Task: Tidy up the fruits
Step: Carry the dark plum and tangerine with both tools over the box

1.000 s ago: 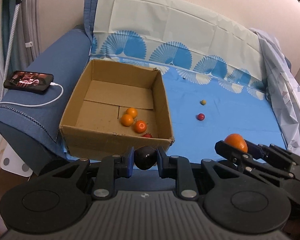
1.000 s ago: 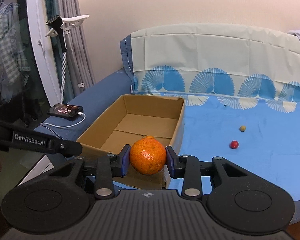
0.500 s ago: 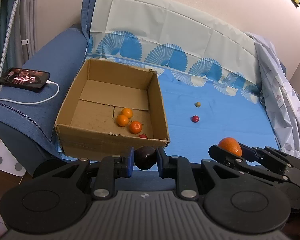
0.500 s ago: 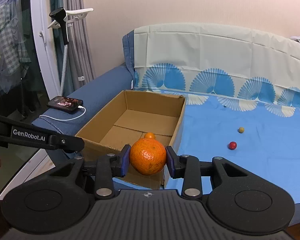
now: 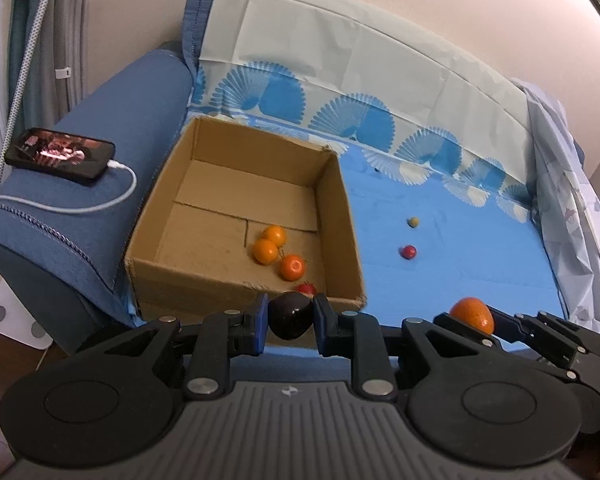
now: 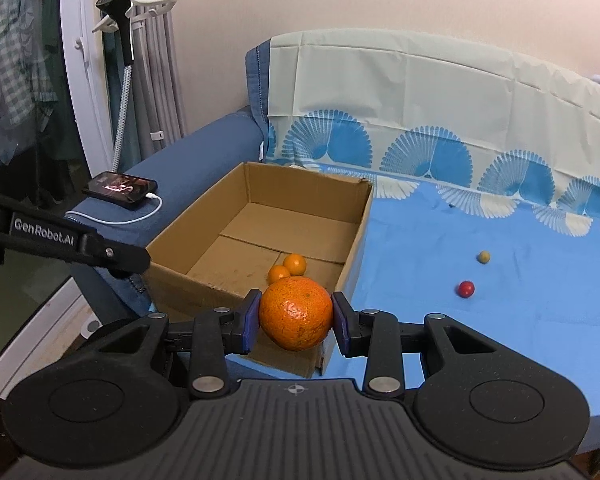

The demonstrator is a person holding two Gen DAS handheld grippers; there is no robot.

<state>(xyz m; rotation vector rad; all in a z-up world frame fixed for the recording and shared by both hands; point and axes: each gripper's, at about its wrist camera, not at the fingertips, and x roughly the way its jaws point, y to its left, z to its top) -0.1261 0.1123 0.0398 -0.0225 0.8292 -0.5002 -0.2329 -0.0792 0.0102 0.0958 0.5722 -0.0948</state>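
Note:
My left gripper point(image 5: 290, 316) is shut on a dark purple plum point(image 5: 289, 316), just in front of the near wall of the open cardboard box point(image 5: 236, 296). My right gripper point(image 6: 296, 314) is shut on a large orange point(image 6: 296, 313), near the box's front right corner point(image 6: 340, 292); it also shows at the right of the left wrist view point(image 5: 473, 316). Inside the box lie three small oranges point(image 5: 277, 249) and a small red fruit point(image 5: 306, 289). A red fruit point(image 5: 409, 252) and a small yellowish fruit point(image 5: 413, 222) lie on the blue sheet point(image 5: 460, 248).
A phone point(image 5: 60, 153) on a white cable rests on the blue sofa armrest point(image 5: 100, 152), left of the box. A patterned cloth covers the backrest point(image 5: 360, 80). A white stand point(image 6: 124, 60) and curtains are at far left. A pale blanket point(image 5: 572, 184) is heaped at right.
Both grippers have moved slightly closer to the box while keeping hold of their fruits; more of the box's inside shows in the right wrist view.

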